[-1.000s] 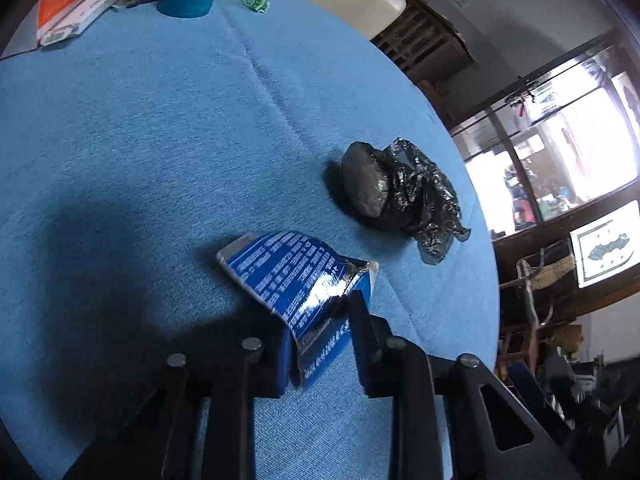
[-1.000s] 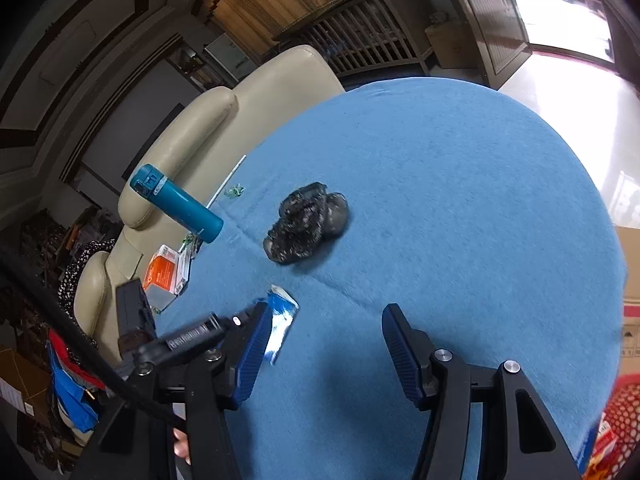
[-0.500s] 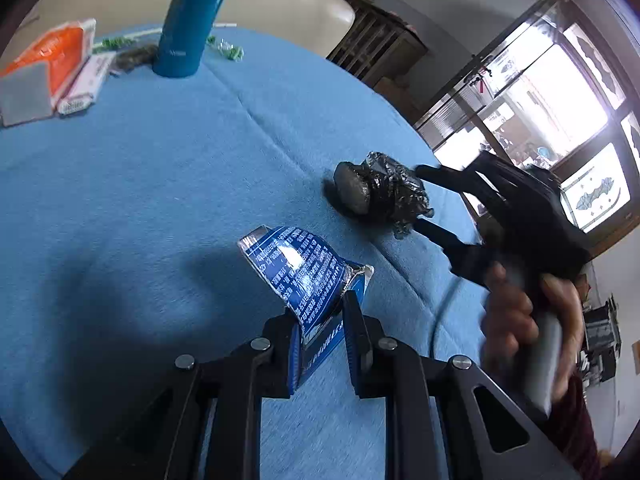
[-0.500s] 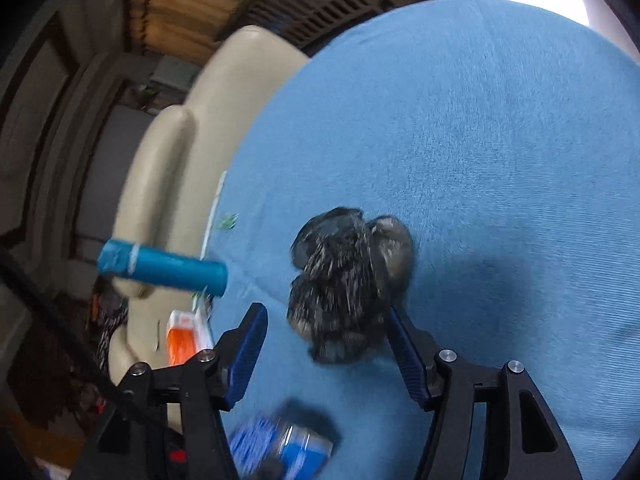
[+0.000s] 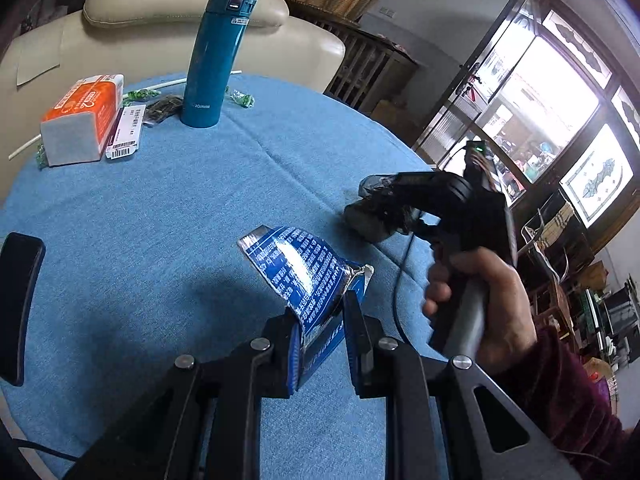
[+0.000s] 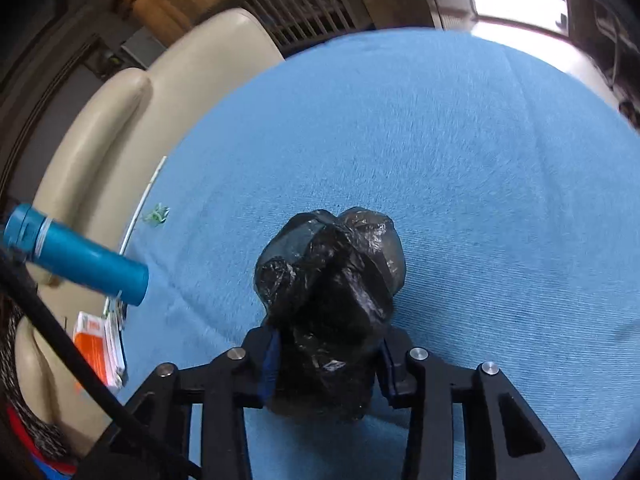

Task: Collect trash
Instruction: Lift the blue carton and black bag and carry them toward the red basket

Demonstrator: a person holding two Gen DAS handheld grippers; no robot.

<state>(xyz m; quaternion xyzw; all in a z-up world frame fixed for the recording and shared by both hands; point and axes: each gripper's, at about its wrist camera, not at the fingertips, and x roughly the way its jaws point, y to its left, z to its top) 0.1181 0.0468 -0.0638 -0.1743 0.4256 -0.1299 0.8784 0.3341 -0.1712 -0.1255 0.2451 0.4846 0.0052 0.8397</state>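
My left gripper (image 5: 322, 332) is shut on a blue printed foil wrapper (image 5: 300, 276) and holds it above the round blue table (image 5: 140, 220). A crumpled black plastic bag (image 6: 332, 300) lies on the table between the jaws of my right gripper (image 6: 326, 364), which are closed in against both its sides. In the left wrist view the right gripper (image 5: 384, 204) is at the bag (image 5: 372, 220), held by a hand (image 5: 484, 300).
A teal thermos (image 5: 216, 52) stands at the table's far side beside an orange tissue pack (image 5: 82, 118), a small white box (image 5: 126, 132) and green candy wrappers (image 5: 240, 98). A dark phone (image 5: 18, 304) lies at the left edge. A cream sofa (image 5: 160, 20) stands behind the table.
My left gripper closed on the blue wrapper and lifted it. My right gripper moved in over the black bag and its jaws narrowed around it.
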